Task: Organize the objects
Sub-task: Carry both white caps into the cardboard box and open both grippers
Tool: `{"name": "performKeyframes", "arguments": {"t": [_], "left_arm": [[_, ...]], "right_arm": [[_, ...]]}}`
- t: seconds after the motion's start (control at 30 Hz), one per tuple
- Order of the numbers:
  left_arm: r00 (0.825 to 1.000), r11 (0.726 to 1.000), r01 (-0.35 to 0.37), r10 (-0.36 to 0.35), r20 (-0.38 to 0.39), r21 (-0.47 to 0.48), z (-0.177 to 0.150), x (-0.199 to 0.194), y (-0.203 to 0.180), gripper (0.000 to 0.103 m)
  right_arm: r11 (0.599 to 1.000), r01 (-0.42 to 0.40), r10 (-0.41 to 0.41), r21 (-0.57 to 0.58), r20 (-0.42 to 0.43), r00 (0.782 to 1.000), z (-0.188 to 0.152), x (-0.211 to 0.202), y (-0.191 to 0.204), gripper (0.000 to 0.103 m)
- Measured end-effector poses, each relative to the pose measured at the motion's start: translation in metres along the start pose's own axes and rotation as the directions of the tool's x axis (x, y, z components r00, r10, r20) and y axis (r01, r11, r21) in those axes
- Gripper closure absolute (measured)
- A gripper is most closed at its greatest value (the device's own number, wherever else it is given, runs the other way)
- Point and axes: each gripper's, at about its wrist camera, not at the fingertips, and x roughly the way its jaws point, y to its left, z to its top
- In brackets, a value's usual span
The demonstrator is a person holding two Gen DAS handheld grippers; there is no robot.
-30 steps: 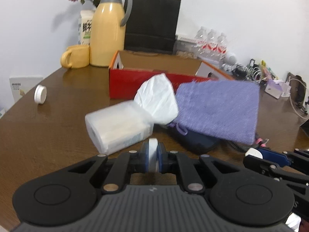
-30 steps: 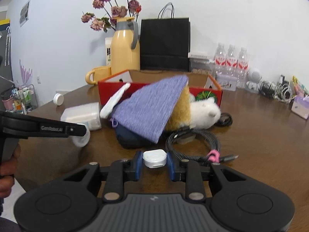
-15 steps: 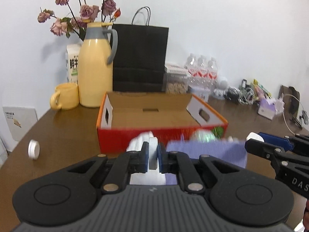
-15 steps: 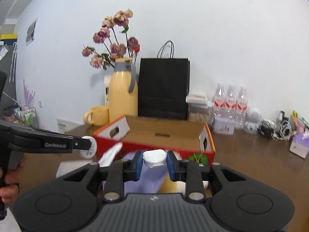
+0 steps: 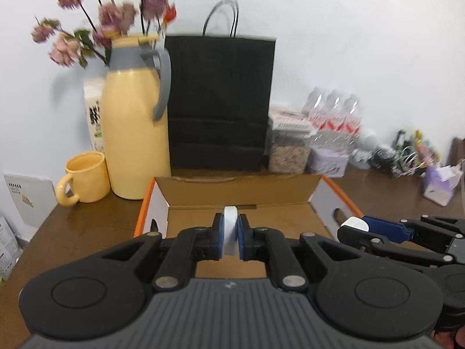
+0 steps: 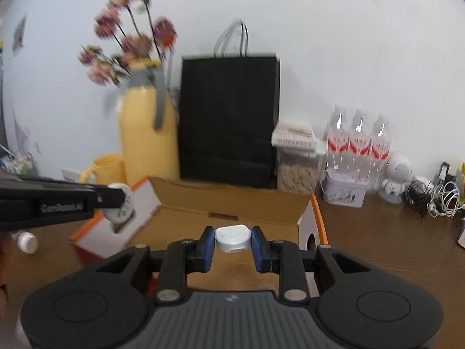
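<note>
While I hold both loads over the open cardboard box (image 5: 241, 200) at lower centre, my left gripper (image 5: 231, 235) is clamped tight on a thin white disc (image 5: 231, 226) set on edge, and my right gripper (image 6: 233, 242) is part closed on a squat white case (image 6: 233, 238). I'd say I'm mid-delivery: next I lower each into the box and let go. Beyond, the brown table (image 6: 377, 232) carries a yellow jug (image 5: 132, 133), mug (image 5: 82, 179), black paper bag (image 5: 221, 101), and water bottles (image 6: 359, 138) against the white wall.
</note>
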Motion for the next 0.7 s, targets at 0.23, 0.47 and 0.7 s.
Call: {"name": "performKeyframes", "arguments": {"t": [0.23,0.47,0.7], "left_arm": [[0.989,0.998,-0.059,0.058,-0.138,-0.003,0.001,0.074,0.005,0.093],[0.979,0.996,-0.086,0.087,-0.182,0.011,-0.011,0.098,0.008,0.092],[0.987,0.988,-0.149,0.151,-0.055,0.028,-0.012,0.078,0.008,0.0]], "right_arm": [[1.0,0.022,-0.023,-0.013,-0.143,0.99,-0.008,0.071,-0.009,0.078],[0.999,0.031,-0.034,-0.022,-0.198,0.98,-0.018,0.09,-0.016,0.077],[0.998,0.056,-0.059,-0.023,-0.155,0.986,-0.019,0.076,-0.017,0.012]]}}
